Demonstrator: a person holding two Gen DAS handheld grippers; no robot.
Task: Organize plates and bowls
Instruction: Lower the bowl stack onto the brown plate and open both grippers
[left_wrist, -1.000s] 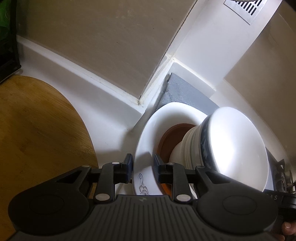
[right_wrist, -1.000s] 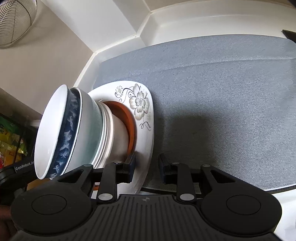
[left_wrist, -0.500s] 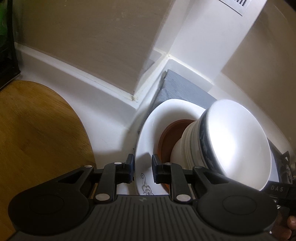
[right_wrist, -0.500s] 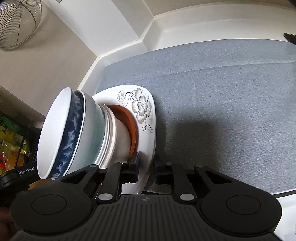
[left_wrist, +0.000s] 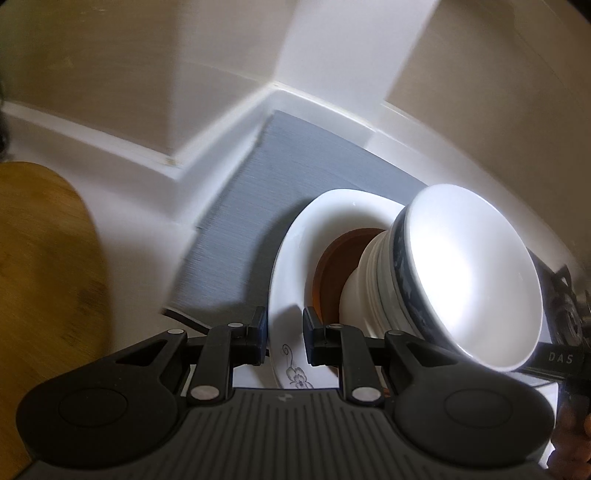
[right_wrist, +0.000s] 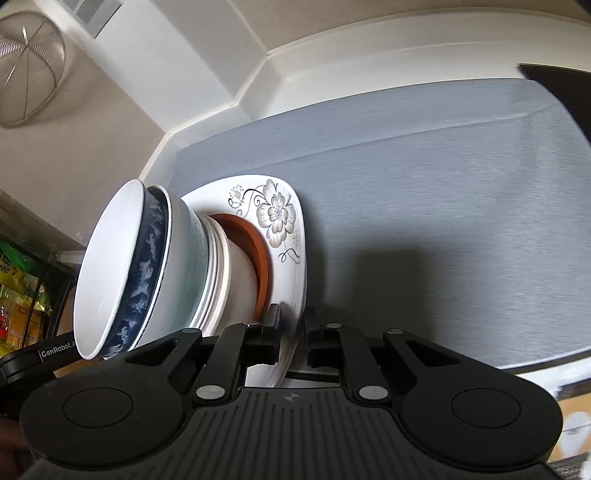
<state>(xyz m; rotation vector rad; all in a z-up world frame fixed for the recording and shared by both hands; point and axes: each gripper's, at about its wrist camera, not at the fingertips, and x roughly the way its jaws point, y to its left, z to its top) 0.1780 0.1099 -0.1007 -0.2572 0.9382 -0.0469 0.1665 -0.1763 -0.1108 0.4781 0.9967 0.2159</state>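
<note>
Left gripper (left_wrist: 284, 334): jaws narrow, clamped on the rim of the square white floral plate (left_wrist: 291, 280). The rim passes edge-on between the two pads, and a small floral print shows just below the grip. Left of the left finger lies bare white counter (left_wrist: 140, 206) and, further left, a wooden board (left_wrist: 44, 266). Ahead of the fingers, past the plate's far edge, the grey mat (left_wrist: 266, 192) runs toward the corner of the wall. The view is motion-blurred at the margins.

Right gripper (right_wrist: 291, 334): its jaws have just been closing and now sit pinched on the opposite rim of the same plate (right_wrist: 291, 236), with the rim between the pads. The large flower print is ahead of the fingertips on the plate's upper face. To the right of the right finger and ahead of it is the open grey mat (right_wrist: 424, 206), which carries the shadow of the load.

Load: the plate carries a brown saucer (right_wrist: 260, 254). On the saucer stands a stack of bowls (right_wrist: 177, 269), white at the base, then pale green, a blue-patterned one (right_wrist: 149, 269) and a white bowl (right_wrist: 110, 262) on top. In the right view the stack stands to the left of the left finger. In the left view it stands to the right of the right finger (left_wrist: 476, 280). Both grippers hold the plate at opposite rims, over the near part of the mat.

The left unit's body is visible beyond the stack in the right view. A wire strainer (right_wrist: 29, 81) hangs on the wall far to the upper left.
</note>
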